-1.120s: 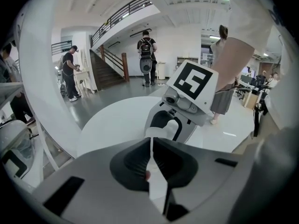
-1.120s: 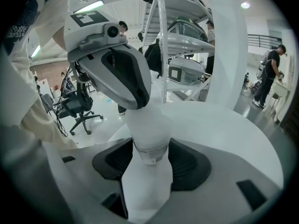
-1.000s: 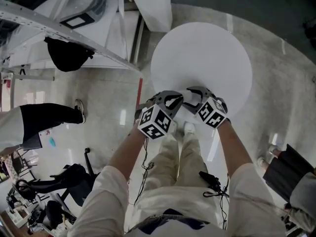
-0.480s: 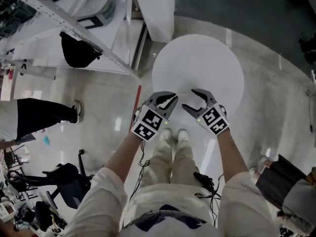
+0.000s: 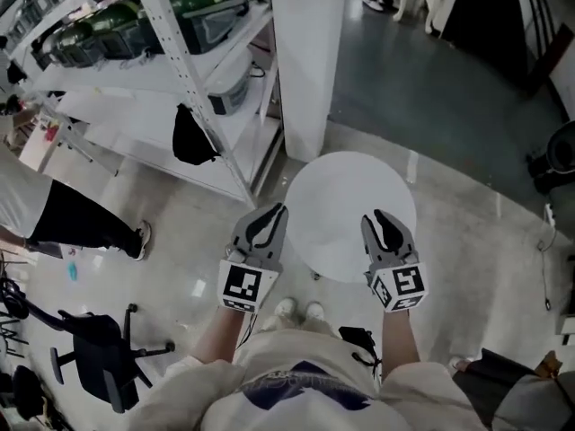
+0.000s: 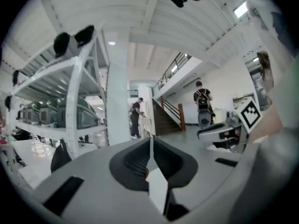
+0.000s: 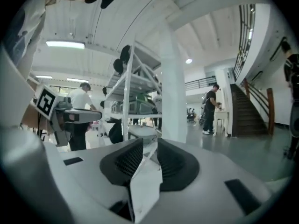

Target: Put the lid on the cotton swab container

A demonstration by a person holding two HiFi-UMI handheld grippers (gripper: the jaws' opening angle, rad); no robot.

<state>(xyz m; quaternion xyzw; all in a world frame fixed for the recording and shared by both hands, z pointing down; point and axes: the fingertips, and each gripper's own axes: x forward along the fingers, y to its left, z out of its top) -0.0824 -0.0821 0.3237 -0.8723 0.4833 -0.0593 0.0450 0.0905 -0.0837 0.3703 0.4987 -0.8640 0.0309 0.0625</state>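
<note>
Head view: left gripper (image 5: 277, 211) and right gripper (image 5: 380, 215) over the near edge of the round white table (image 5: 350, 182), one at its left rim, one at its right, well apart. Left jaws together, nothing between them; right jaws closing to a narrow gap, also empty. The cotton swab container and lid cannot be made out in any view.

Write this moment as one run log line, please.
left claw: shut, empty | right claw: closing, nothing between | both held up beside round table
</note>
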